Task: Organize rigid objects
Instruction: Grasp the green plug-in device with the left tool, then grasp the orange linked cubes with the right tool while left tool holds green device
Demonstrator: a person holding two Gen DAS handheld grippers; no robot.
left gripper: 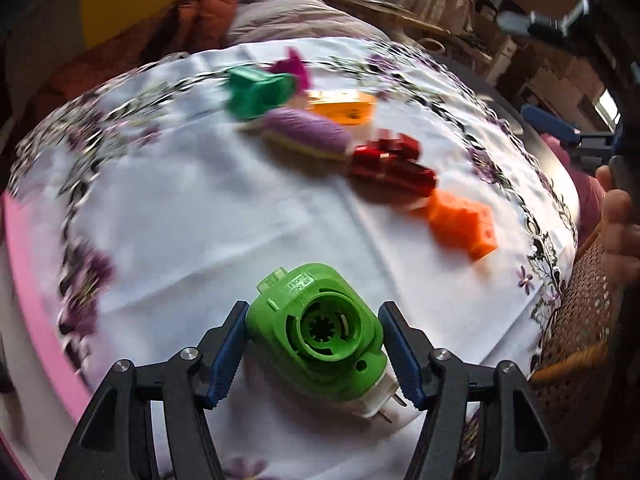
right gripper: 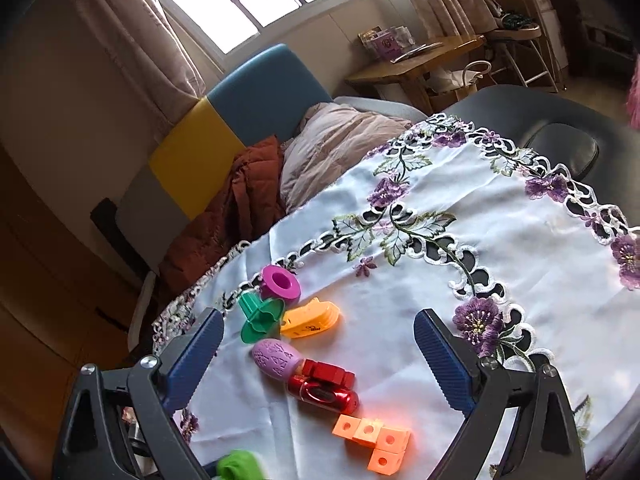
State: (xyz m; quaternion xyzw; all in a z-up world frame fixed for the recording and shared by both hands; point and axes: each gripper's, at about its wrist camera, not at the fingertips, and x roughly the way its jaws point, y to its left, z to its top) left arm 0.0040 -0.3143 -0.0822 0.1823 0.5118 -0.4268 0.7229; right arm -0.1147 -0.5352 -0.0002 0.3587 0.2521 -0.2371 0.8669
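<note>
My left gripper [left gripper: 313, 312] is shut on a lime-green plug-in device [left gripper: 320, 328], its white plug end towards the camera, held above the white embroidered tablecloth [left gripper: 240, 220]. The device stays sharp while the cloth behind it is blurred. In the right wrist view it shows as a green blur [right gripper: 236, 466] at the bottom edge. My right gripper [right gripper: 318, 316] stands open over the cloth with nothing between its fingers. A row of toys lies beyond: a magenta spool [right gripper: 280, 282], a green spool [right gripper: 258, 318], an orange clip [right gripper: 312, 318], a purple oval piece [right gripper: 276, 360], a red piece [right gripper: 324, 388] and orange linked cubes [right gripper: 376, 444].
A wicker basket [left gripper: 576, 320] stands at the table's right edge, with a person's hand [left gripper: 616, 220] above it. A pink rim [left gripper: 24, 280] runs along the left. Beyond the table are a bed with bedding [right gripper: 340, 148] and a wooden desk [right gripper: 416, 64].
</note>
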